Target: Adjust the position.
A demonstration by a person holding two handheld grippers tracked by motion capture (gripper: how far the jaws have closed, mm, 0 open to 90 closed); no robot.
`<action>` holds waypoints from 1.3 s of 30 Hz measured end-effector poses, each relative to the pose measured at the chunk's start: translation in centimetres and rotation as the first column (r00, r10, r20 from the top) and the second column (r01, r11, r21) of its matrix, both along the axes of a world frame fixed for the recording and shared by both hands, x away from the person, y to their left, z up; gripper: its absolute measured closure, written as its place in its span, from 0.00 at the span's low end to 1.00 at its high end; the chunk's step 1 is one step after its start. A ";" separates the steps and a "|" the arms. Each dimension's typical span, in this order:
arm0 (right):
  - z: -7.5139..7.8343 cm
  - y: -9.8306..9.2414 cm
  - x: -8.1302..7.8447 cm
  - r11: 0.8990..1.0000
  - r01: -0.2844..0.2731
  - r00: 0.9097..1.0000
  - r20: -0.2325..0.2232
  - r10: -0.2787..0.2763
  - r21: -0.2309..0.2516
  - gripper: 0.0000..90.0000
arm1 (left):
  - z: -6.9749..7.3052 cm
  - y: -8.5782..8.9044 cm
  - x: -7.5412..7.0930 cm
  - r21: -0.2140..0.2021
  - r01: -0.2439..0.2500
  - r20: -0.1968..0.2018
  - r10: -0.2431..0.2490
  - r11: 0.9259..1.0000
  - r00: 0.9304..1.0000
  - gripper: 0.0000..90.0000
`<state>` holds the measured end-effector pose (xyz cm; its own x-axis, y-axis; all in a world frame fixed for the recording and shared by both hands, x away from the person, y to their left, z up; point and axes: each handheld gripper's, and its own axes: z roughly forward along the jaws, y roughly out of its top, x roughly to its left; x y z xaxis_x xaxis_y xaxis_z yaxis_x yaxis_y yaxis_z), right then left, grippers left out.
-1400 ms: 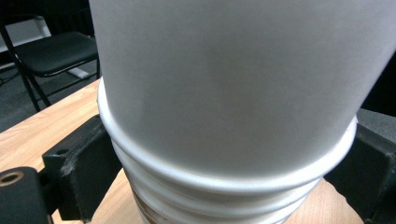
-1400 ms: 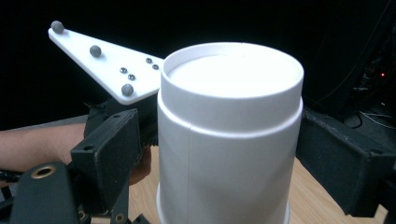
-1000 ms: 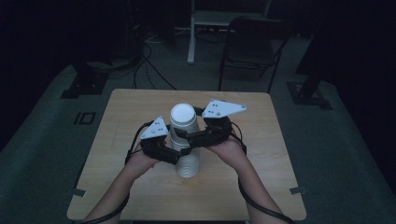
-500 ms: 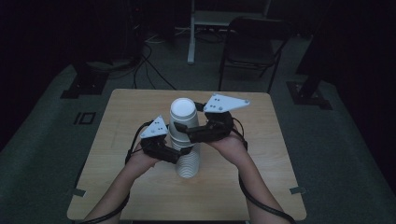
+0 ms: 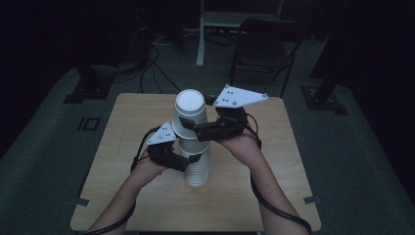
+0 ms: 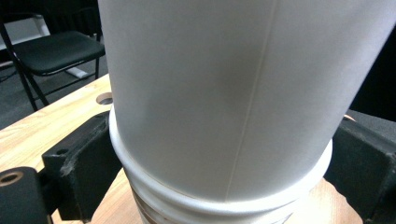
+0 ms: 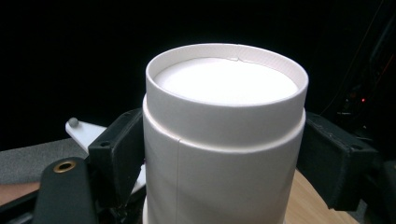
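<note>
Wooden table (image 5: 122, 196), frame centre: your right gripper (image 5: 188, 125) clamps top cups (image 5: 188, 110), left gripper (image 5: 188, 164) clamps stack (image 5: 196, 169) (separation underway, not free).

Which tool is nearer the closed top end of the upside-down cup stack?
Right. The right tool clamps the upper cups just below the top end; the left tool clamps the cup stack lower, near the table.

A black folding chair (image 5: 262, 46) and floor cables (image 5: 159, 73) lie beyond the wooden table (image 5: 274, 196).
</note>
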<state>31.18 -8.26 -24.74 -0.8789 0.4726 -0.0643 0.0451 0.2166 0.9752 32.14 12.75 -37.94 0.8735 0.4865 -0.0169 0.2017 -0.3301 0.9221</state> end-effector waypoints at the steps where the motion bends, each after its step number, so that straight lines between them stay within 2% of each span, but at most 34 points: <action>1: 0.2 0.0 0.0 1.000 0.002 1.000 0.004 -0.002 0.004 0.23 | 0.0 0.0 0.0 0.001 0.001 0.000 -0.001 1.000 1.000 0.07; 7: 1.4 -0.5 -0.3 1.000 0.007 1.000 0.011 -0.007 0.009 0.23 | 0.0 0.0 0.0 0.002 0.005 -0.004 -0.005 1.000 1.000 0.07; 12: 2.4 -1.6 -0.7 0.999 0.021 0.999 0.027 -0.022 0.024 0.23 | 0.0 0.0 0.0 0.003 0.005 -0.002 -0.005 1.000 1.000 0.07; 17: 3.1 -3.3 -1.0 0.997 0.059 0.997 0.043 -0.061 0.042 0.23 | 0.1 0.0 0.0 0.005 0.005 -0.005 -0.005 1.000 1.000 0.07; 23: 3.3 -5.4 -1.3 0.993 0.111 0.992 0.057 -0.113 0.045 0.23 | 0.1 0.0 0.0 0.007 0.007 -0.004 -0.007 1.000 1.000 0.07; 28: 2.6 -6.9 -1.5 0.988 0.154 0.986 0.061 -0.156 0.035 0.23 | 0.1 0.1 0.0 0.028 0.013 0.011 -0.013 1.000 1.000 0.06; 32: 1.4 -8.2 -1.5 0.983 0.178 0.983 0.042 -0.180 0.035 0.23 | 0.3 0.0 -0.2 0.055 0.008 0.019 -0.009 0.998 1.000 0.05; 35: 0.3 -9.0 -1.3 0.980 0.194 0.980 0.025 -0.195 0.034 0.23 | 0.4 0.1 -0.4 0.102 0.001 0.036 -0.004 0.995 0.999 0.05; 39: -1.1 -9.9 -1.2 0.975 0.219 0.976 0.006 -0.219 0.021 0.23 | 0.5 0.7 -0.7 0.081 -0.005 0.029 0.003 0.997 1.000 0.01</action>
